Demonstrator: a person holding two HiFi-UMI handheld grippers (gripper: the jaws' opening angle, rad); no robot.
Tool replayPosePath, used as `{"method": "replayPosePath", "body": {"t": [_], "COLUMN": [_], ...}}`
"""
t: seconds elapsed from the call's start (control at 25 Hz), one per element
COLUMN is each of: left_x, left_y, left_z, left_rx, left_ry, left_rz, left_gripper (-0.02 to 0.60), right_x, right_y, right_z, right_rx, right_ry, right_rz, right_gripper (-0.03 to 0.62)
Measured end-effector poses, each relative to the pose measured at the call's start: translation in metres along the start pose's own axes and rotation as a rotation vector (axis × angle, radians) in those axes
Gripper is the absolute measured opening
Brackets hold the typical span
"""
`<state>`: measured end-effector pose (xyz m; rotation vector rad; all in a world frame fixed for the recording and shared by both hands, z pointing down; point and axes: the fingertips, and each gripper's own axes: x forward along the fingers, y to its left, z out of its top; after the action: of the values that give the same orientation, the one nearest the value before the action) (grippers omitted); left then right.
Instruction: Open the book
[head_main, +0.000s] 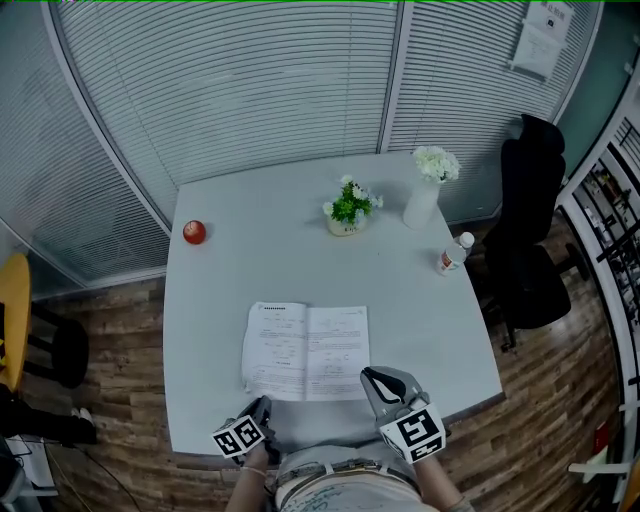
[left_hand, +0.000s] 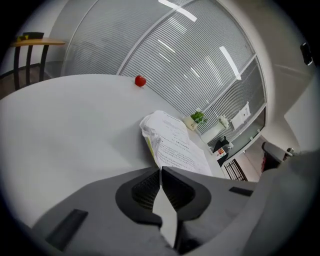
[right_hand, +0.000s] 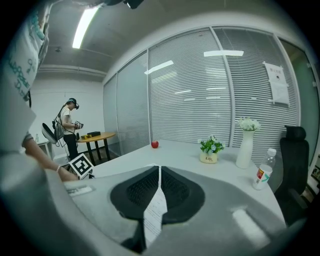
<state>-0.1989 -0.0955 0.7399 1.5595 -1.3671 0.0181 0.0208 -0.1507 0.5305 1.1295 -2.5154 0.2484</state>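
Note:
A book (head_main: 306, 352) lies open and flat on the grey table (head_main: 215, 300) near its front edge, printed pages up. In the left gripper view the book (left_hand: 172, 142) shows just beyond the jaws, its near page edge slightly curled. My left gripper (head_main: 262, 408) (left_hand: 160, 171) sits at the table's front edge, below the book's left corner, jaws shut with nothing between them. My right gripper (head_main: 372, 378) (right_hand: 159, 168) hovers over the book's lower right corner, its tips together; printed page shows through the slit behind them.
A red apple (head_main: 194, 232) lies at the far left of the table. A small potted plant (head_main: 350, 207), a white vase of flowers (head_main: 425, 190) and a bottle (head_main: 453, 254) stand at the back right. A black office chair (head_main: 530, 230) stands beside the table's right edge. A person (right_hand: 70, 125) stands far off.

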Motion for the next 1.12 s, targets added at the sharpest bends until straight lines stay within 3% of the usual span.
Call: {"method": "replayPosePath", "body": {"t": [0.56,0.84,0.92,1.12], "left_x": [0.002,-0.008,-0.014,-0.026], "left_y": [0.008,0.013,0.020,0.024], "left_z": [-0.005,-0.001,-0.003,0.000], "left_rx": [-0.075,0.022,0.033,0.039], "left_ry": [0.041,0.052,0.058,0.030], "left_rz": [0.027,0.078,0.116,0.138], "left_gripper": [0.052,0.110,0.139,0.141], "right_x": [0.012,0.019,0.020,0.022], "right_y": [-0.001,-0.002,-0.001,-0.002], "right_z": [0.002,0.000,-0.002,-0.003], "right_rx": [-0.007,-0.007,-0.006,-0.004], "right_ry": [0.002,0.009,0.012,0.014], "right_rz": [0.026,0.037,0.039,0.042], "right_gripper": [0.015,0.017,0.020,0.025]}}
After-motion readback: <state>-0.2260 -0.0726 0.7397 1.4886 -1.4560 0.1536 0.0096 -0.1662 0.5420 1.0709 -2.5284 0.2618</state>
